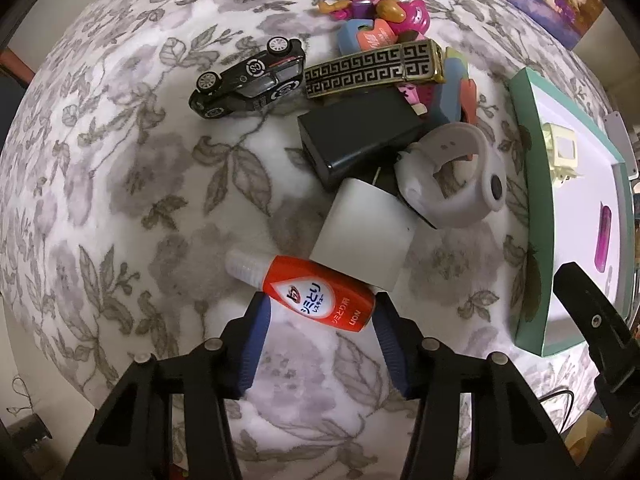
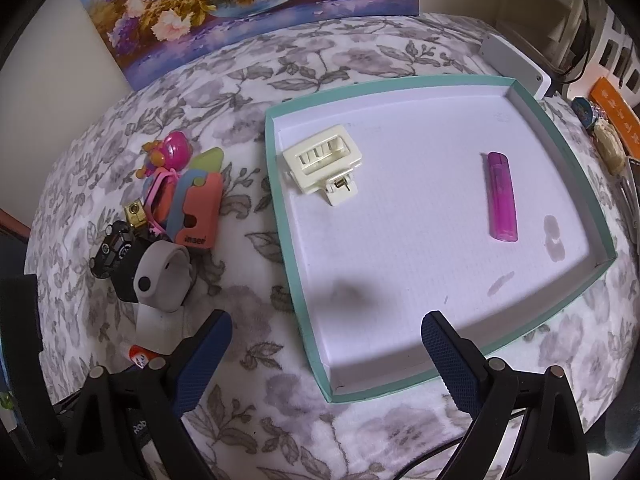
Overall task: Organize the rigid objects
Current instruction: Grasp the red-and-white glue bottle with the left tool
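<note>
A red bottle [image 1: 316, 296] with a white cap and a white label lies on the flowered cloth, slanted between the blue pads of my left gripper [image 1: 320, 304]. One pad touches its shoulder and the other its base, so the gripper is shut on it. A corner of that bottle [image 2: 140, 354] shows in the right wrist view. My right gripper [image 2: 326, 344] stands open over the near rim of the teal tray [image 2: 400, 392], with nothing between its fingers. The tray holds a cream hair clip [image 2: 324, 160] and a purple lighter [image 2: 502, 196].
Just beyond the bottle lies a pile: a white block [image 1: 364, 240], a grey watch band [image 1: 460, 184], a black box [image 1: 360, 132], a black toy car [image 1: 248, 80], a gold patterned strap [image 1: 372, 68], foam pieces and a pink toy figure [image 1: 380, 8]. A flower painting [image 2: 248, 8] leans at the back.
</note>
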`<state>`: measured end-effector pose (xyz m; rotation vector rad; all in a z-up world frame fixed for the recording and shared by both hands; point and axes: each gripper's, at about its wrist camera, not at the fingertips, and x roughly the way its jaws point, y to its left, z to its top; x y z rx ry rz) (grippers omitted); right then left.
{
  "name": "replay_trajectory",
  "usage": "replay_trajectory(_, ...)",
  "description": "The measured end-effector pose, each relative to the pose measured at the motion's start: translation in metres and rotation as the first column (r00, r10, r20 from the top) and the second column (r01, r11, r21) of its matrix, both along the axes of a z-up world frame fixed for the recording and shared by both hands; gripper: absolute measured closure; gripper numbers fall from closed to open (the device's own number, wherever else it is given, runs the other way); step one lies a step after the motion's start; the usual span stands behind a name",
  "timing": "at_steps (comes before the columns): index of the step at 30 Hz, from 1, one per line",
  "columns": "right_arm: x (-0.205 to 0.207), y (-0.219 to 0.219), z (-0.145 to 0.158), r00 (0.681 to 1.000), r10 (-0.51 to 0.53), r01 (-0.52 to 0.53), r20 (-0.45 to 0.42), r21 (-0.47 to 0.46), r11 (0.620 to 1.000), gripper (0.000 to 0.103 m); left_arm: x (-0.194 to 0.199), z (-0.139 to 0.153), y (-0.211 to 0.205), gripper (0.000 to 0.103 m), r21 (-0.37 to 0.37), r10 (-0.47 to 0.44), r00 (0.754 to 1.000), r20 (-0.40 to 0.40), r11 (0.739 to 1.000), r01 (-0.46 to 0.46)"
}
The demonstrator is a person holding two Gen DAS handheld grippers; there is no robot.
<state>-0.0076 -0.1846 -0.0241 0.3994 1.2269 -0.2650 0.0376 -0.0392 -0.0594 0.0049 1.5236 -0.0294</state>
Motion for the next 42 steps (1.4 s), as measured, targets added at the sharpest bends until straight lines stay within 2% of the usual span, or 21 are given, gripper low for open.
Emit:
replay_trajectory(1, 0.0, 0.0, 0.0, 1.0, 0.0, 0.0, -0.001, 0.0, 1.0, 0.006, 0.001, 0.001, -0.001, 0.05, -0.003, 0.003, 1.0, 0.001, 1.0, -0.003)
replay_trajectory(3, 0.0, 0.0, 0.0, 1.0, 0.001, -0.001, -0.001, -0.001, 1.0, 0.006, 0.001, 0.005, 0.001, 0.063, -0.012, 0.01, 1.0, 0.006, 1.0, -0.01)
replay_trajectory(5, 0.0, 0.0, 0.0, 1.0, 0.001, -0.001, -0.001, -0.002, 1.0, 0.006, 0.002, 0.011, 0.006, 0.067, -0.016, 0.017, 1.0, 0.026, 1.0, -0.017)
replay_trajectory(16, 0.002, 0.001, 0.0, 1.0, 0.015, -0.015, -0.002, -0.009, 1.0, 0.006, 0.009, 0.017, 0.011, 0.068, -0.038, 0.042, 0.999, 0.015, 0.998, -0.041)
replay_trajectory(19, 0.001, 0.001, -0.001, 1.0, 0.017, -0.017, -0.005, -0.009, 1.0, 0.006, 0.004, 0.0, 0.025, 0.068, -0.044, 0.057, 0.998, -0.004, 0.997, -0.057)
replay_trajectory(24, 0.002, 0.002, -0.001, 1.0, 0.022, -0.022, -0.004, -0.01, 1.0, 0.006, 0.005, -0.004, 0.031, 0.05, -0.043, 0.05, 0.999, -0.011, 0.998, -0.051)
replay_trajectory(28, 0.002, 0.002, 0.0, 1.0, 0.027, -0.027, -0.002, -0.009, 1.0, 0.006, 0.013, -0.003, 0.044, 0.047, -0.016, 0.031, 1.0, 0.005, 0.999, -0.031)
replay_trajectory(31, 0.003, 0.001, 0.0, 1.0, 0.03, -0.03, 0.001, -0.007, 1.0, 0.006, 0.015, 0.005, 0.053, 0.043, -0.005, -0.028, 0.999, 0.041, 1.0, 0.028)
replay_trajectory(33, 0.003, 0.001, 0.0, 0.999, 0.034, -0.034, 0.003, -0.005, 0.999, 0.006, 0.014, 0.009, 0.061, 0.03, 0.017, -0.037, 0.997, 0.066, 0.999, 0.036)
replay_trajectory(38, 0.007, 0.003, -0.001, 0.999, 0.041, -0.041, 0.005, -0.01, 0.999, 0.006, 0.011, 0.003, 0.083, 0.03, -0.017, -0.023, 0.998, 0.054, 1.0, 0.024)
replay_trajectory(42, 0.009, 0.004, -0.001, 0.999, 0.051, -0.051, 0.004, -0.012, 0.999, 0.006, 0.006, 0.009, 0.074, 0.03, -0.037, -0.073, 0.994, 0.078, 0.996, 0.076)
